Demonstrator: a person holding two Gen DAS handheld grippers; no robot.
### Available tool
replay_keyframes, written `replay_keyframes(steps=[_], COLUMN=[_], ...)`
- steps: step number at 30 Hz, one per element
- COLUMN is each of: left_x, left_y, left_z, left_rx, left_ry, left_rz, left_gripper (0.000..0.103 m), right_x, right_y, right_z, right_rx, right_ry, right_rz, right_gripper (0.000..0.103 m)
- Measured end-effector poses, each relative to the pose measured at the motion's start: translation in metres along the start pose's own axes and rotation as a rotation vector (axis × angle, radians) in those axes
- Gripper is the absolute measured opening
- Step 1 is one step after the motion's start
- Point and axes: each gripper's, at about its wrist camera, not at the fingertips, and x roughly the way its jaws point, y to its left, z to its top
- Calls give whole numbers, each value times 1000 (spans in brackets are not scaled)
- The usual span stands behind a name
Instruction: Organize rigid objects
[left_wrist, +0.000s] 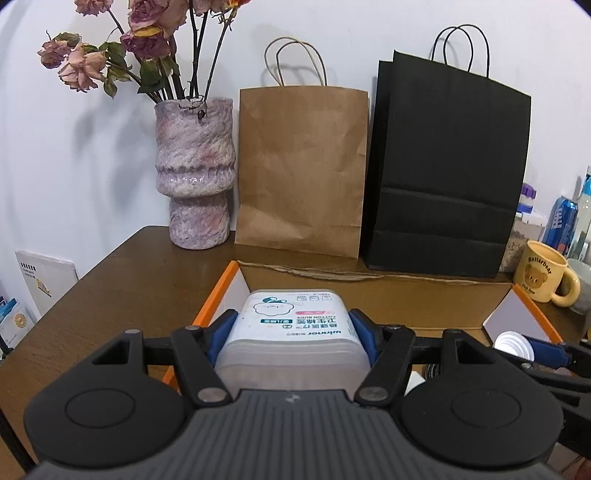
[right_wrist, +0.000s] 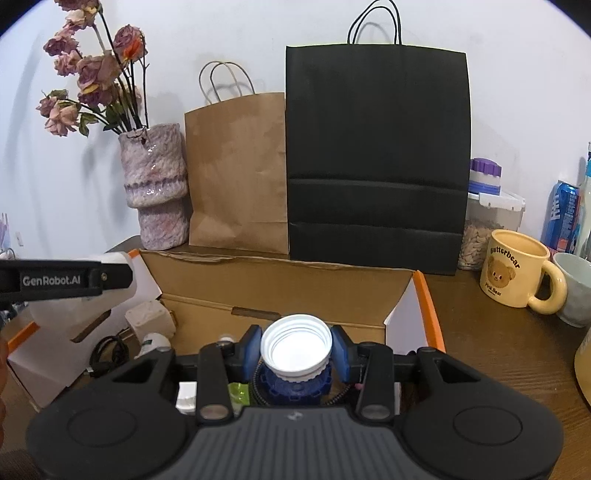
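My left gripper (left_wrist: 293, 328) is shut on a translucent cotton-bud box (left_wrist: 291, 325) with a white and teal label, held over the left part of an open cardboard box (left_wrist: 369, 295) with orange edges. My right gripper (right_wrist: 295, 349) is shut on a white ribbed cap (right_wrist: 295, 347), held over the same cardboard box (right_wrist: 280, 288); a blue round object (right_wrist: 295, 387) lies beneath it. The left gripper (right_wrist: 110, 275) shows from the side in the right wrist view. The white cap (left_wrist: 513, 345) shows at the right in the left wrist view.
A pink vase (left_wrist: 195, 173) of dried flowers, a brown paper bag (left_wrist: 301, 170) and a black paper bag (left_wrist: 450, 166) stand at the wall. A yellow bear mug (right_wrist: 513, 273), cans and a jar stand right. Small items and a black cable (right_wrist: 110, 350) lie in the box.
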Motion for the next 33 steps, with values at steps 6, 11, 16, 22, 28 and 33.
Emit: replay_keyframes(steps=[6, 11, 16, 22, 28, 33], left_x=[-9, -12, -11, -15, -32, -55], left_y=[1, 6, 7, 7, 12, 18], left_z=[3, 7, 9, 8, 7, 4], left_rx=[14, 2, -3, 6, 9, 16], left_ry=[-39, -41, -37, -32, -46, -76], left_rz=[12, 23, 34, 26, 7, -12], left_gripper=[103, 103, 103, 103, 103, 103], right_x=[-7, -9, -13, -21, -38, -59], right_y=[-5, -4, -2, 0, -2, -3], right_z=[1, 3, 4, 6, 6, 4], right_rx=[16, 7, -1, -8, -14, -13], right_ry=[-32, -40, -44, -56, -79, -102], right_rz=[-33, -44, -42, -43, -51, -59], right_gripper=[79, 103, 103, 103, 103, 103])
